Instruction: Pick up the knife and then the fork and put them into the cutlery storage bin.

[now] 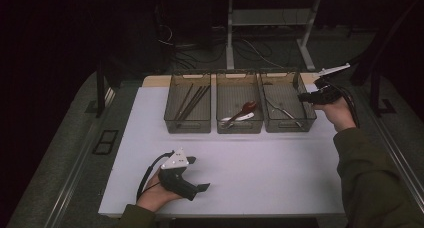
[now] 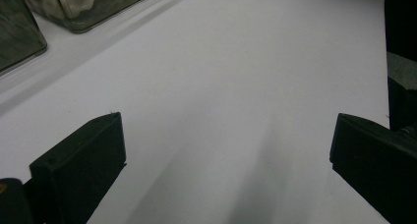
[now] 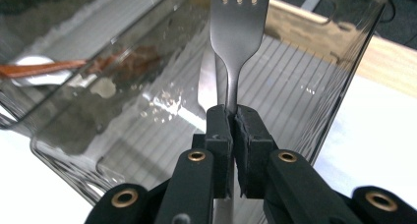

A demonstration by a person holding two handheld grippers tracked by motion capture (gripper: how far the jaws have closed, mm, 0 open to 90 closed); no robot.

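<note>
A metal fork (image 3: pixel 238 22) stands up between the jaws of my right gripper (image 3: pixel 232 113), which is shut on its neck, tines pointing away. The fork hangs over the clear right-hand bin (image 3: pixel 339 76). In the high view the right gripper (image 1: pixel 303 97) is at that bin's (image 1: pixel 287 125) right rim, held by a hand in a green sleeve. Metal cutlery (image 1: pixel 282 110) lies in the bin. My left gripper (image 1: pixel 198 173) rests on the white table (image 1: pixel 270 173) near the front left, jaws wide apart. Nothing but bare table lies between them in the left gripper view (image 2: pixel 226 150).
Three clear bins stand in a row at the back. The left bin (image 1: pixel 187 126) holds dark chopsticks (image 1: pixel 192 100). The middle bin (image 1: pixel 239 127) holds a red spoon (image 1: pixel 245 109) and a white one. Beyond the table are desk legs and cables on the floor.
</note>
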